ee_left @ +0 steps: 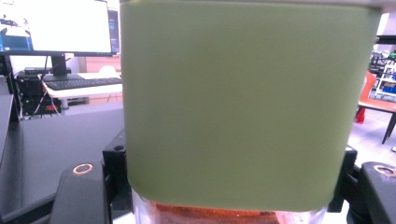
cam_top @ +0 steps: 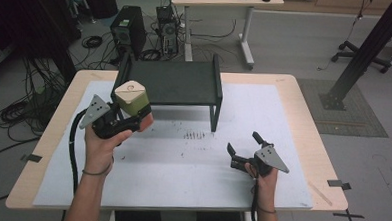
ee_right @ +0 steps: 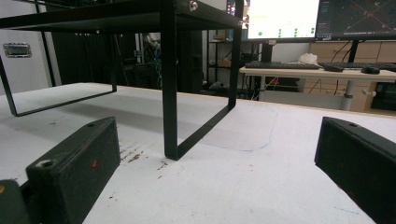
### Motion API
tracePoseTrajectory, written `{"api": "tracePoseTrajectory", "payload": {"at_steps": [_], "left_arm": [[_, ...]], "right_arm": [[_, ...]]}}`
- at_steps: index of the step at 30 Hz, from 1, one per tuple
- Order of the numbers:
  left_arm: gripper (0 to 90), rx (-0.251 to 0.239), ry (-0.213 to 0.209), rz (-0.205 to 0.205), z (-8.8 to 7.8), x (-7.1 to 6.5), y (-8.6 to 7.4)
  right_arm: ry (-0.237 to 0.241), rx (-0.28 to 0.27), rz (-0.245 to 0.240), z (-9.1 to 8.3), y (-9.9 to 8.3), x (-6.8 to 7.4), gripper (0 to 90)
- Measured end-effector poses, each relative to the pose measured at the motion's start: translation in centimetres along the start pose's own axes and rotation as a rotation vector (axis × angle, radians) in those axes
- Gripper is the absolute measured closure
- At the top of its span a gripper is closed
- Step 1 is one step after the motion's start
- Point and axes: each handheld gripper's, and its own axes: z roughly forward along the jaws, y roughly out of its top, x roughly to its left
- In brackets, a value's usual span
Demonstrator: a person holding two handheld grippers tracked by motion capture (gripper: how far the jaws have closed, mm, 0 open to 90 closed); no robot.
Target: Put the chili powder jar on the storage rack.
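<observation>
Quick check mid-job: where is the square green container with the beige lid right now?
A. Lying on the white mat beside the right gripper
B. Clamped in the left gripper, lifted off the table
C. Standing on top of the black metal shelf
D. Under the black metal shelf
B: the left gripper is shut on the square green container with the beige lid, held above the white mat in front of the black metal shelf.

Even, soft overhead light; faint shadow under black shelf (cam_top: 177,82). Blown-out glare on monitor (ee_left: 56,25). Green container (ee_left: 247,102) close up, blurred.
</observation>
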Motion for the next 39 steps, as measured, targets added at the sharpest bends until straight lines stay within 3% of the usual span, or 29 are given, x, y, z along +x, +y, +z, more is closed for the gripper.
{"api": "tracePoseTrajectory", "payload": {"at_steps": [9,16,39], "left_arm": [[29.0,-0.019,0.0,0.002,2.1,0.5,1.9],[29.0,-0.007,0.017,0.022,4.3,1.2,2.8],[29.0,-0.01,0.069,0.031,9.6,2.6,2.0]], "right_arm": [[0.002,0.0,0.0,0.0,0.0,0.0,0.1],[0.002,0.0,0.0,0.0,0.0,0.0,0.1],[0.003,-0.004,-0.001,0.0,0.0,0.0,0.1]]}}
